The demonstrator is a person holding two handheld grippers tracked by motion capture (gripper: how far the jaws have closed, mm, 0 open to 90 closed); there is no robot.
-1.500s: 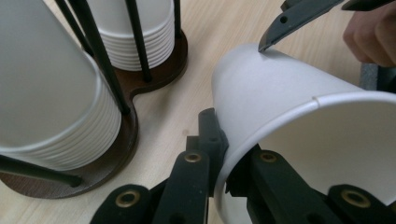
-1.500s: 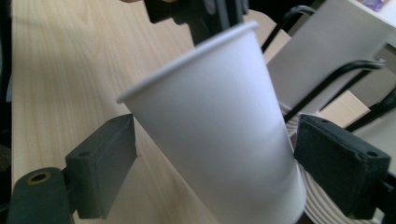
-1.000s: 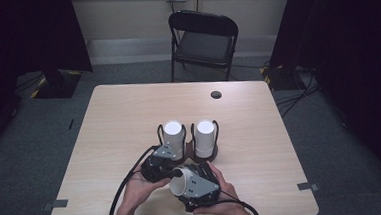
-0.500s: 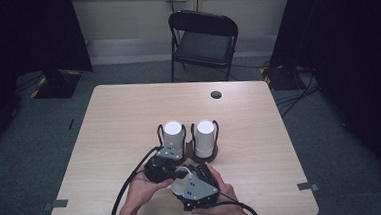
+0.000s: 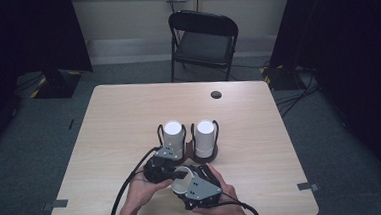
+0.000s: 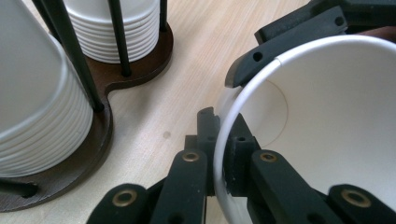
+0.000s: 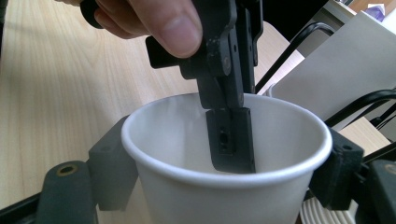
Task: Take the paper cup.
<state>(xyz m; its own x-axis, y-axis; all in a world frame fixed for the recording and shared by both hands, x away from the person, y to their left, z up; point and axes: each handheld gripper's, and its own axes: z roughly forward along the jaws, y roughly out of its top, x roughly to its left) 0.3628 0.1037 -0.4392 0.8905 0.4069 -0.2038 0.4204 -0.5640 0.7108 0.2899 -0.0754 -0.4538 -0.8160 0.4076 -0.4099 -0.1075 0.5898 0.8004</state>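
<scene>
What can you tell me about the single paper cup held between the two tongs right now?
The loose paper cup is plain white, looks like thin paper with a rolled rim, and appears empty. The right tongs clasp its outer wall from both sides, while the left tongs pinch its rim, one jaw inside and one outside. In the high view it sits tilted at the near table edge, in front of the dark holder with two cup stacks.

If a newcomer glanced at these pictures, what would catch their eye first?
Probably the white paper cup near the table's front edge, held by both grippers: the right gripper clasps its sides, while the left gripper pinches its rim. Behind stand two cup stacks in a dark wooden holder.
</scene>
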